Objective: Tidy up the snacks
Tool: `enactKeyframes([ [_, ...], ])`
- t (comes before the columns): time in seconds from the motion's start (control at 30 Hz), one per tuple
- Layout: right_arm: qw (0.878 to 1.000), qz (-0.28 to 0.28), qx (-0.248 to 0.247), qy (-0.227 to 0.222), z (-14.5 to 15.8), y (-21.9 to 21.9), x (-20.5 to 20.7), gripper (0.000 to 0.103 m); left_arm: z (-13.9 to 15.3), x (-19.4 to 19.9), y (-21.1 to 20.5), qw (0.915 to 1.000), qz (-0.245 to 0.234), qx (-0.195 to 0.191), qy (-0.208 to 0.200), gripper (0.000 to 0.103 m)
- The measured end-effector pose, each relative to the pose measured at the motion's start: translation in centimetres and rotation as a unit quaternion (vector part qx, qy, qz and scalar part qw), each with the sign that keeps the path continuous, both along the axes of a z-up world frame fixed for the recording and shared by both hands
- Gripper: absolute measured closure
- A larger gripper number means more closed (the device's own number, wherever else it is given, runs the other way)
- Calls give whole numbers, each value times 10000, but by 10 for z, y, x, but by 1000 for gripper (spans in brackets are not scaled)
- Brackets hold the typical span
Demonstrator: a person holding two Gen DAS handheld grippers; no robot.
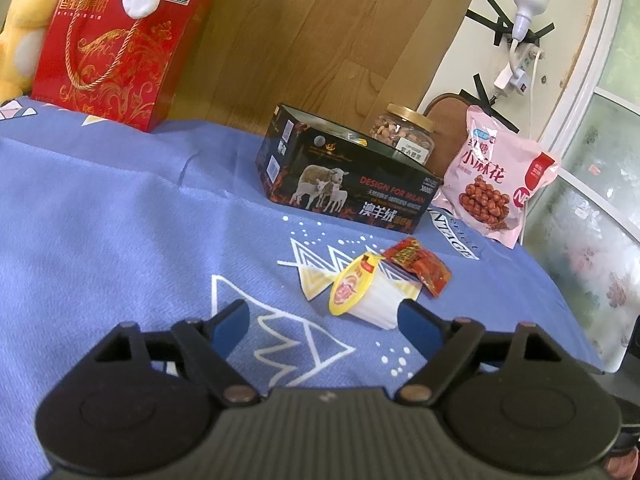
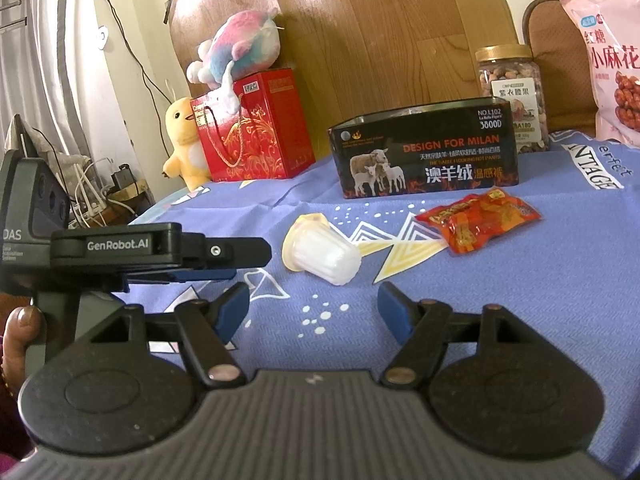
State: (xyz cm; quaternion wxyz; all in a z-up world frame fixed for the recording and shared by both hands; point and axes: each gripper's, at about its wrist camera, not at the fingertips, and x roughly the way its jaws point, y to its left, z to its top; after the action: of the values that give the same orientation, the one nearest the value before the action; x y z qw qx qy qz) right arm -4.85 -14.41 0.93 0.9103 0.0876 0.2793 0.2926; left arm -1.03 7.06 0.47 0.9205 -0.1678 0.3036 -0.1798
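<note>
Nearest you, your left gripper point(image 1: 324, 320) stands spread wide with nothing between its blue pads; the jelly cup point(image 1: 366, 294) lies on its side just ahead of the right-hand pad, close but seemingly not touching. Your right gripper point(image 2: 314, 306) is likewise spread and empty, aimed at the same cup point(image 2: 320, 254) from the other side. To my eye both tools are poised low over the blue cloth point(image 1: 120, 208) so either can close on the cup.

Just past the cup lies the red snack packet point(image 1: 418, 266), loose on the cloth. Behind it the open black box point(image 1: 344, 176) sits within easy reach, likely the place for the small snacks. Further back stand the nut jar point(image 1: 402, 132) and the pink bag point(image 1: 496, 176), with the red gift box point(image 1: 116, 52) far left.

The left view shows the cup's yellow lid and something inside the box. The right view shows your left gripper from the side point(image 2: 160, 250), and a fingertip point(image 2: 24, 320) on its handle.
</note>
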Motion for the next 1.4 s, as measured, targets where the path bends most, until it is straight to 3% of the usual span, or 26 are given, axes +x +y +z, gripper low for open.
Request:
enactKeyframes([
  [1.17, 10000, 0, -23, -8, 1, -1, -1, 28, 2, -2, -1, 9999, 35, 133, -26, 19],
  [1.4, 9998, -1, -159, 77, 1, 2, 2, 28, 5, 1, 7, 9999, -57, -33, 76, 25],
])
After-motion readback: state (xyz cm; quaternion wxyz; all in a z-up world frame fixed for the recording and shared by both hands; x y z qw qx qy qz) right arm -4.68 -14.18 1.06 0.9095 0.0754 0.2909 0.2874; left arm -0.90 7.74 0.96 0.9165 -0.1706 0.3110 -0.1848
